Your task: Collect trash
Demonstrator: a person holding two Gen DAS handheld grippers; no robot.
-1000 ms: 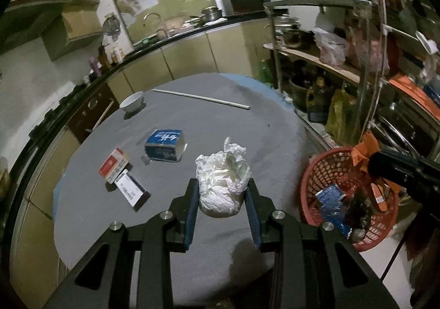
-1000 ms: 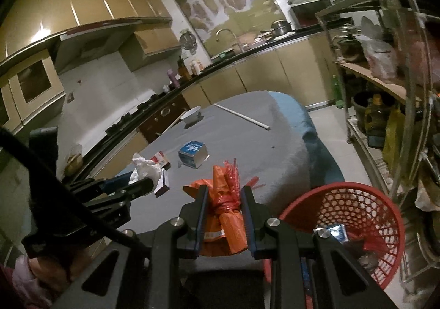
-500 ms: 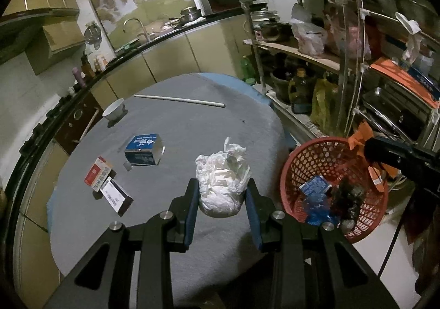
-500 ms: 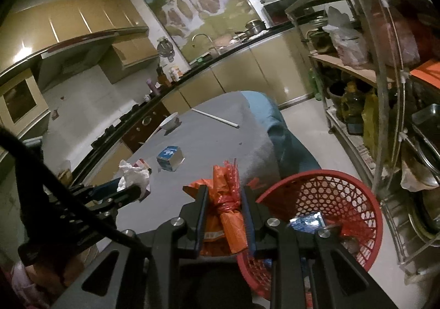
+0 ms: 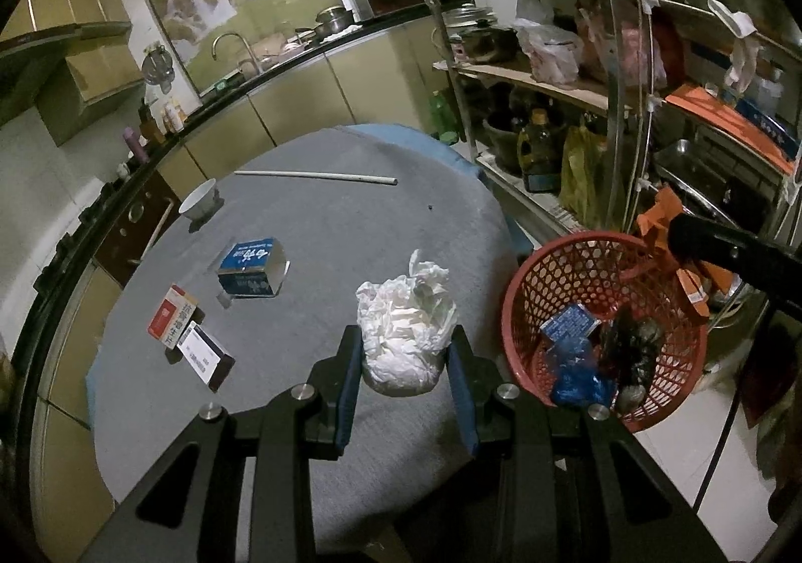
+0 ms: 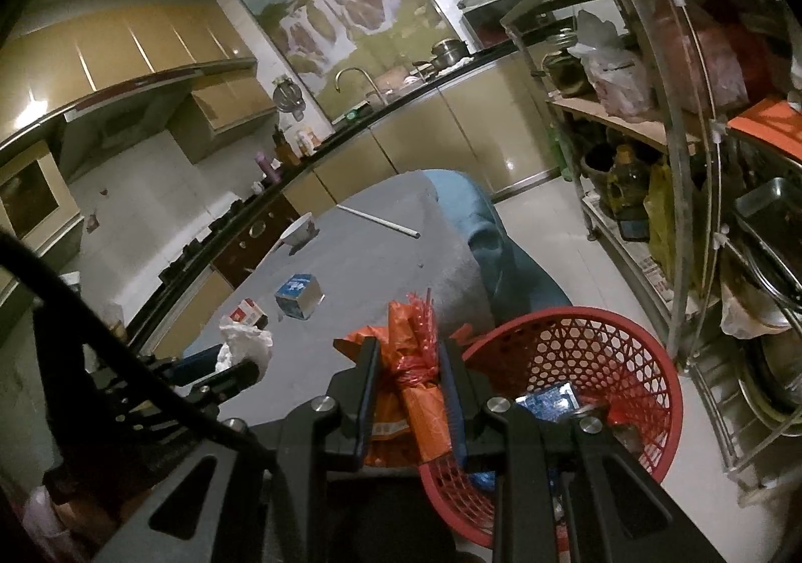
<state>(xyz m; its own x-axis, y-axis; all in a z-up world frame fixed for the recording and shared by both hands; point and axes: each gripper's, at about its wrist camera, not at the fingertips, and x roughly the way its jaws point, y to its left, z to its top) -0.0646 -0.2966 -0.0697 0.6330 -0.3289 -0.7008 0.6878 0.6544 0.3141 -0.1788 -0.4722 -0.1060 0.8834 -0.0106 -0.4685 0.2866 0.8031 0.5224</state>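
The crumpled white tissue wad sits clamped in the left gripper above the grey worktop, just left of the red basket. The orange plastic bag is pinched tight in the right gripper at that basket's near-left rim. A blue carton lies on the worktop, well left of the basket.

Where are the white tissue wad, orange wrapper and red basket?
white tissue wad (image 5: 403,337): left wrist view, middle of the wad.
orange wrapper (image 6: 411,365): right wrist view, pinched middle.
red basket (image 6: 646,362): right wrist view, far rim.
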